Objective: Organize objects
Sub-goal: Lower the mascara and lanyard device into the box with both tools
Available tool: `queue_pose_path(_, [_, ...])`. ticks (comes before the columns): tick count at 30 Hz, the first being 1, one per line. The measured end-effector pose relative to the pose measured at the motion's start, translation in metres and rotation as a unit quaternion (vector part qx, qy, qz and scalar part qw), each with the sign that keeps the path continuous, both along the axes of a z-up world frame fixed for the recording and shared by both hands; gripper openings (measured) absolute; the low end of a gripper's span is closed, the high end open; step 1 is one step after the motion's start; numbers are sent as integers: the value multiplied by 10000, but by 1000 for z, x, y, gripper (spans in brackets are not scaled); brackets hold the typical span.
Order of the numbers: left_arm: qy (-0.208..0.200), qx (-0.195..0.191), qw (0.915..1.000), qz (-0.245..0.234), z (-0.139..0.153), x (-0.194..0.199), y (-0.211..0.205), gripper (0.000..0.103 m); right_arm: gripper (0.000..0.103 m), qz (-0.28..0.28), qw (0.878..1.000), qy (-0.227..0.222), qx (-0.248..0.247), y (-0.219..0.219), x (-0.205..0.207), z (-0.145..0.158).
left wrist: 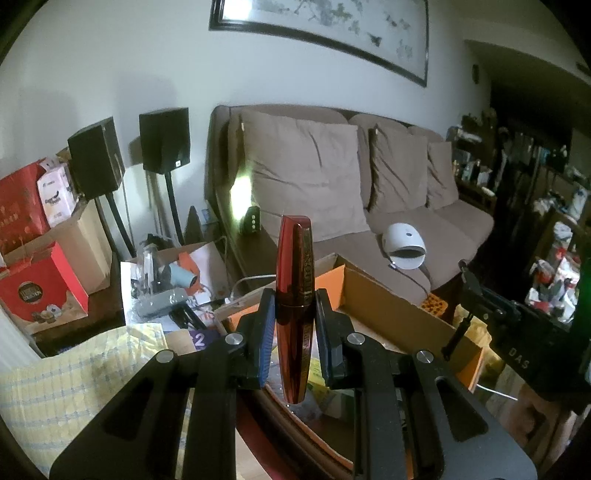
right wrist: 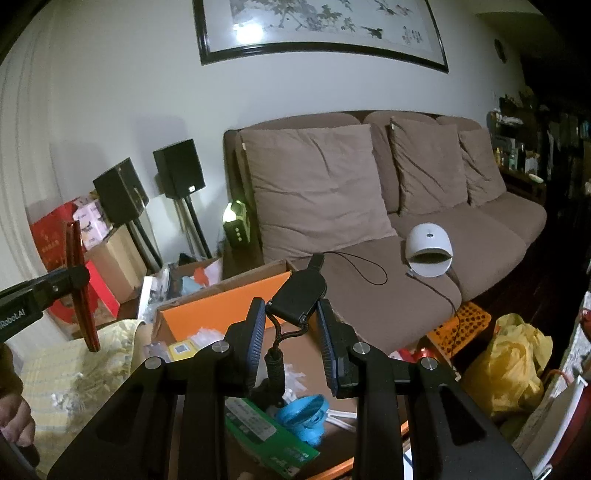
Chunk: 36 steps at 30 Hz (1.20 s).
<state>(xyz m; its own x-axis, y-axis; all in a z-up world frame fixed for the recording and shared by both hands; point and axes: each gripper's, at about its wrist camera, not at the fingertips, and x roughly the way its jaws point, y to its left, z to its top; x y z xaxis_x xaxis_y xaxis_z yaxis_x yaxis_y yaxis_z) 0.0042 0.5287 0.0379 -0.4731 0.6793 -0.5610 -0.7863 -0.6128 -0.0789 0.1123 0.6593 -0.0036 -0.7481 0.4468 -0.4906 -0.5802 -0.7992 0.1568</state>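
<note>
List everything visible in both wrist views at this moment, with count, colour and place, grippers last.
glossy red mascara tube: 1, red with gold lettering, upright between left gripper pads
black plastic fob with cord: 1, black, between right gripper pads
open cardboard box: 1, brown with orange flap, below the grippers
green printed packet: 1, green, in the box
blue plastic piece: 1, blue, in the box
brown fabric sofa: 1, brown, by the wall
white domed device: 1, white, on the sofa seat
black speakers on stands: 2, black, left of the sofa
yellow plastic bag: 1, yellow, floor at right
framed ink painting: 1, black frame, on the wall
left gripper: 1, black, shut on the tube
right gripper: 1, black, shut on the fob
</note>
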Motion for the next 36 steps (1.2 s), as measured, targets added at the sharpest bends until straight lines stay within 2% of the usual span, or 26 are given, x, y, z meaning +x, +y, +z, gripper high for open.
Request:
queue_pose_path(29, [-442,-273,9986,-35,-45,-14,19,19,28,-31,9997,-161,-180,9,-1,-7])
queue_pose_path(36, [-355,-328,9988,-114,-50,-5,24,19,28,-69,9997,-131,-195,11,0,-8])
